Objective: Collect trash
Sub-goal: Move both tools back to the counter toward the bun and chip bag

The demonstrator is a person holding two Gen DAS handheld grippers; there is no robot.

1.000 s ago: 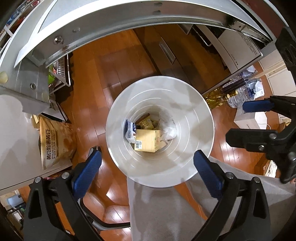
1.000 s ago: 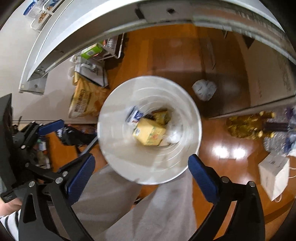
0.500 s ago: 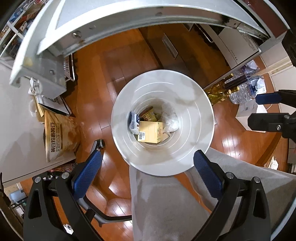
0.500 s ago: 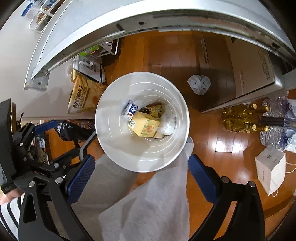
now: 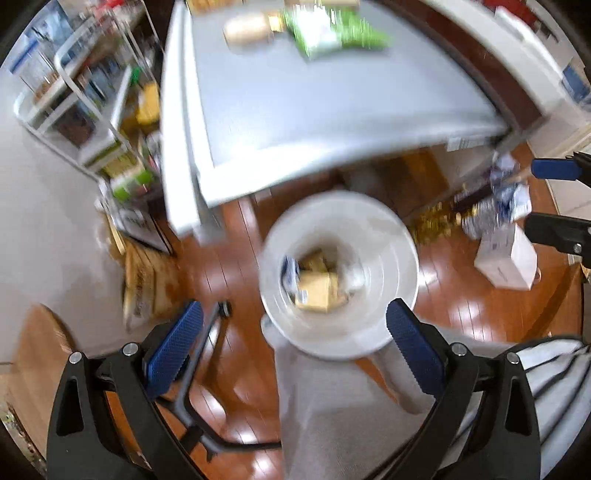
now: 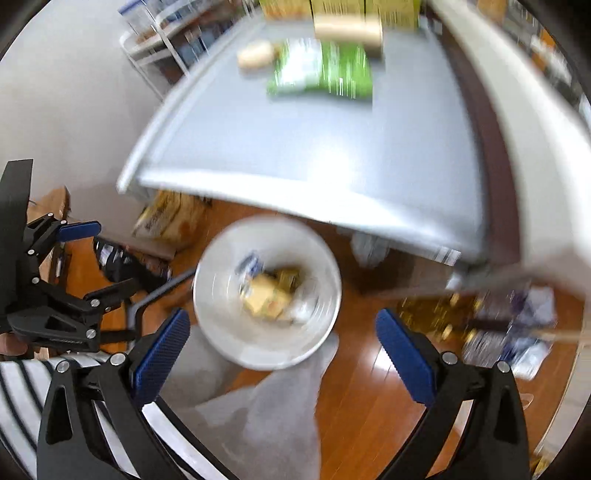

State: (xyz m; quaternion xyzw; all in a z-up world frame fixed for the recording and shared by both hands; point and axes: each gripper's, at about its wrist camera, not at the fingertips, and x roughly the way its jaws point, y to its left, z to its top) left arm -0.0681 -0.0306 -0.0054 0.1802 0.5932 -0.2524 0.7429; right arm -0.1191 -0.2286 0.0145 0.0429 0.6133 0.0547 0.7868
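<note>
While both views are smeared by motion, the left tool [image 5: 291, 339] and the right tool [image 6: 282, 345] each show their blue-padded fingers spread wide with nothing between them, hanging above the round white plastic waste bin [image 5: 384, 236] that stands on the wooden floor [image 6: 365, 387] beside the person's grey trouser legs. Inside the bin lie a tan cardboard carton [image 5: 316, 291], a small blue-and-white packet [image 5: 290, 271] and some crumpled pale wrapping. Up on the grey surface [image 6: 295, 147] more rubbish waits near its far edge: a flat green-and-white crinkly snack bag [image 6: 321, 72], a brown cardboard tube [image 6: 347, 29] touching it, and a pale rounded lump [image 6: 256, 55] just beside it. I judge the bag light, soft and slippery, likely to fold or slide under a pinch, so a free edge or corner looks the best place to take hold; the tube seems light and stiff enough to grip across its middle, though a hard squeeze could crush it. No brand or label can be read; printing on the yellow-brown sack [image 5: 142, 280] on the floor is too blurred.
</note>
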